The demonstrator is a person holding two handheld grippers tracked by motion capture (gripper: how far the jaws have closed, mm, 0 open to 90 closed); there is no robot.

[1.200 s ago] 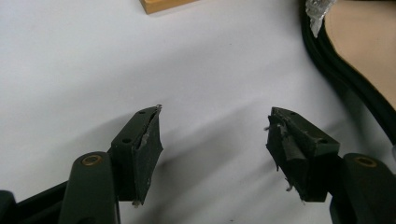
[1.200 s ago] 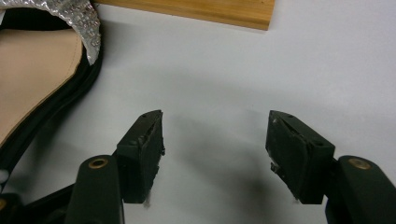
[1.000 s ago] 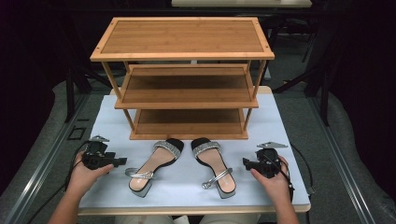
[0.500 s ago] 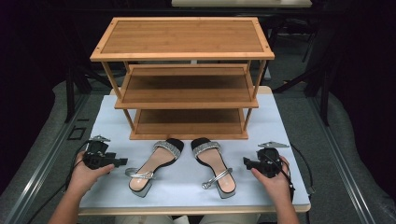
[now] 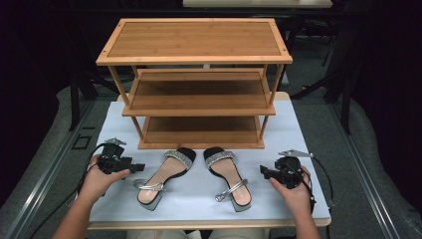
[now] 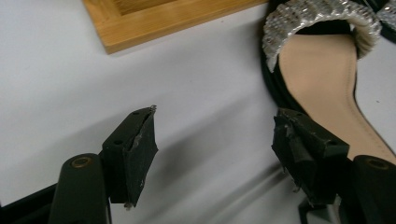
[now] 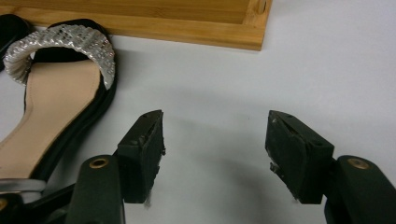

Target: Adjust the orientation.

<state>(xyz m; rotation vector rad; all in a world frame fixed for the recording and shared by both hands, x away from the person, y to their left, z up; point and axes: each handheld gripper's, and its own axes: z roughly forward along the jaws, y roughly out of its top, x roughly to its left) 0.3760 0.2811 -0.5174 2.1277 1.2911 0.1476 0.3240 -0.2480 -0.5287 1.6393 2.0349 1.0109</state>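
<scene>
**Two sandals on the bench, both tongs apart**

In the high view a wooden rack [image 5: 194, 84] with three shelves stands in the upper middle of the frame, on a bench [image 5: 308, 129] covered in white. Two sandals lie just below the rack's bottom shelf, in the lower middle of the frame. The left sandal [image 5: 164, 177] and the right sandal [image 5: 229, 177] have black soles, tan insoles, a glittery silver toe band and a thin silver ankle strap. Their toes point up toward the rack and sit close together, while the heels splay apart toward the bottom of the frame.

The left tongs [image 5: 140, 167] sit at the lower left of the frame, held in the left hand [image 5: 97, 179], and point right toward the left sandal, just beside it. The right tongs [image 5: 262, 172] sit at the lower right in the right hand [image 5: 293, 191] and point left toward the right sandal, a little apart from it.

In the left gripper view the left tongs [image 6: 215, 149] stand wide apart over bare white bench, holding nothing; the left sandal [image 6: 322, 74] fills the upper right, its sole running down behind the right-hand jaw. A corner of the rack [image 6: 154, 18] shows at the top.

In the right gripper view the right tongs [image 7: 215, 156] also stand wide apart and hold nothing. The right sandal [image 7: 56, 93] lies at the left of the frame, and the rack's base [image 7: 140, 18] runs along the top.
</scene>
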